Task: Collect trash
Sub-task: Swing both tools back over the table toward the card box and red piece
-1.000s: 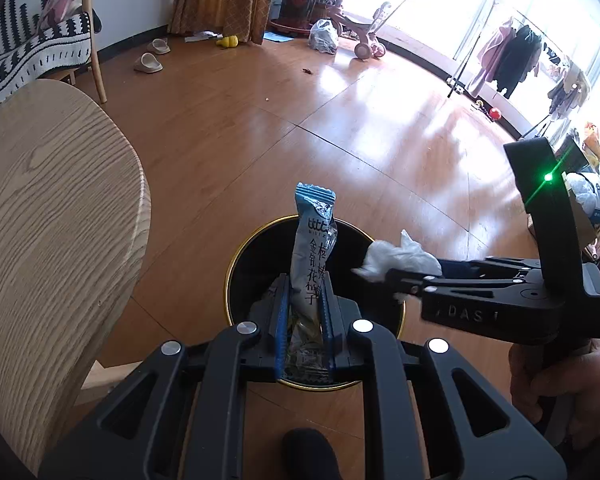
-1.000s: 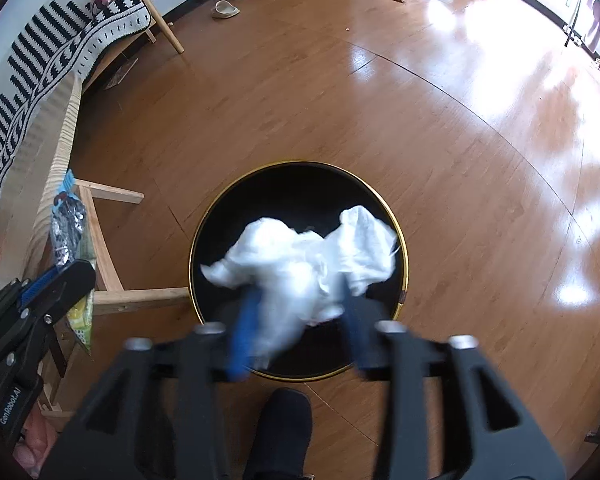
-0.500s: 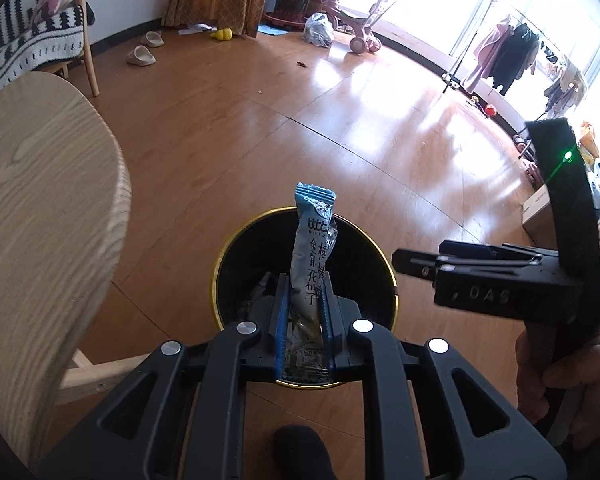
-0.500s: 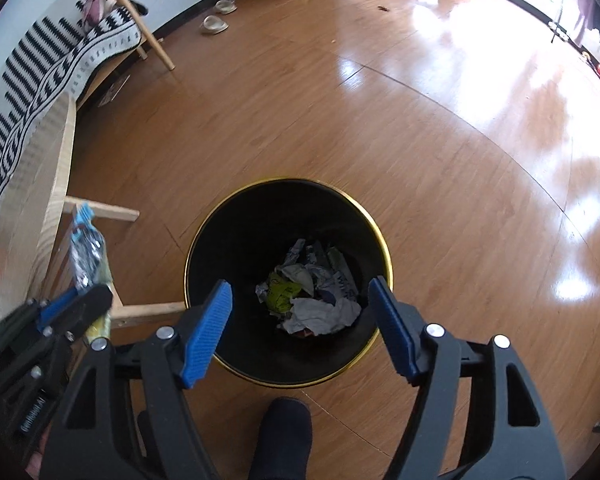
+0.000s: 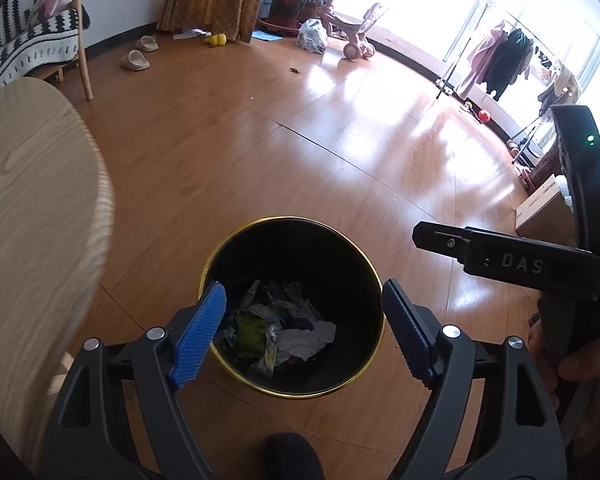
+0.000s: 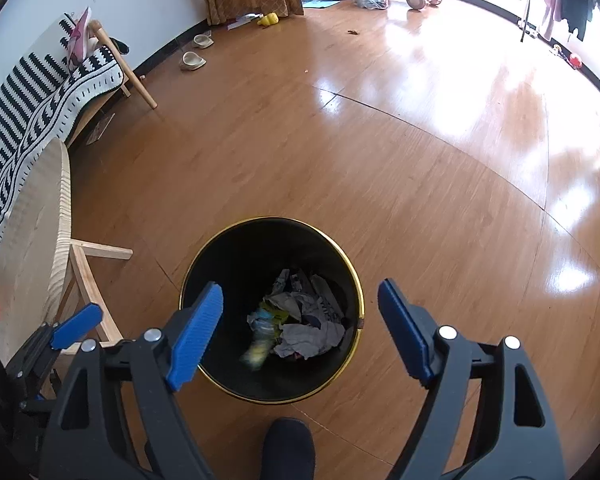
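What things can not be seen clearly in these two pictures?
- Falling wrapper, right wrist view: motion blur, print unreadable.
- Trash bin floor, both views: litter covers it.
- Table, left wrist view: cut off by the picture edge.
- Left gripper, right wrist view: only one finger shows.

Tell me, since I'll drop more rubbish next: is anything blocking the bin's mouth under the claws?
Nothing visible does. The bin mouth is uncovered below the open left claw and right claw, with trash low inside.
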The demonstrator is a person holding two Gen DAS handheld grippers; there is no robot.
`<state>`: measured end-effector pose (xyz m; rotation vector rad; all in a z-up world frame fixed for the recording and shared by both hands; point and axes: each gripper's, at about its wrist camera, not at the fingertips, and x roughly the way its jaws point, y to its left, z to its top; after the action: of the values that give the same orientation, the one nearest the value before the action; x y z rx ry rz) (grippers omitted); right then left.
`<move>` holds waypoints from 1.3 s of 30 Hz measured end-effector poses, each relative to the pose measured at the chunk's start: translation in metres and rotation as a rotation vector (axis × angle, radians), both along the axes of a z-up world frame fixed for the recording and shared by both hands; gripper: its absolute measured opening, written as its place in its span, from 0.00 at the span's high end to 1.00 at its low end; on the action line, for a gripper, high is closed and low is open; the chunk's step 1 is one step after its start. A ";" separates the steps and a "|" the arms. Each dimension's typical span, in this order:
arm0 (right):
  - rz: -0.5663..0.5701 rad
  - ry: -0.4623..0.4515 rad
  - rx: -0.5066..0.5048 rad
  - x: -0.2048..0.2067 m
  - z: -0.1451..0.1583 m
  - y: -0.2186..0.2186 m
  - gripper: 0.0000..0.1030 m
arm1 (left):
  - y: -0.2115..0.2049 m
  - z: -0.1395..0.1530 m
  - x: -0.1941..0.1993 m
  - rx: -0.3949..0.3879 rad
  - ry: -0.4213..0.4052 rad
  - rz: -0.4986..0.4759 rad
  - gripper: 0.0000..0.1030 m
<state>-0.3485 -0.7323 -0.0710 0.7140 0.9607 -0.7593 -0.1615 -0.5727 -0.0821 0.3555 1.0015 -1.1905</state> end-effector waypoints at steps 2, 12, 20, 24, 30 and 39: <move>0.019 -0.003 -0.016 0.011 0.007 0.008 0.21 | 0.010 0.009 0.009 0.001 -0.016 0.024 0.16; 0.226 -0.059 -0.094 0.117 0.054 0.087 0.15 | 0.133 0.067 0.103 0.029 -0.152 0.336 0.11; 0.492 -0.073 -0.101 0.243 0.072 0.205 0.15 | 0.306 0.086 0.226 0.099 -0.199 0.798 0.10; 0.602 -0.063 -0.096 0.292 0.070 0.262 0.14 | 0.392 0.079 0.282 0.135 -0.185 1.043 0.10; 0.719 -0.044 -0.081 0.347 0.062 0.328 0.14 | 0.465 0.049 0.341 0.195 -0.139 1.199 0.10; 0.818 -0.055 -0.063 0.406 0.051 0.382 0.14 | 0.487 0.023 0.374 0.235 -0.103 1.201 0.11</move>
<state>0.0576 -0.3506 -0.0198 0.2339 1.0591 -0.0473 0.2124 -0.0854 -0.0593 -0.0420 1.0066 0.0300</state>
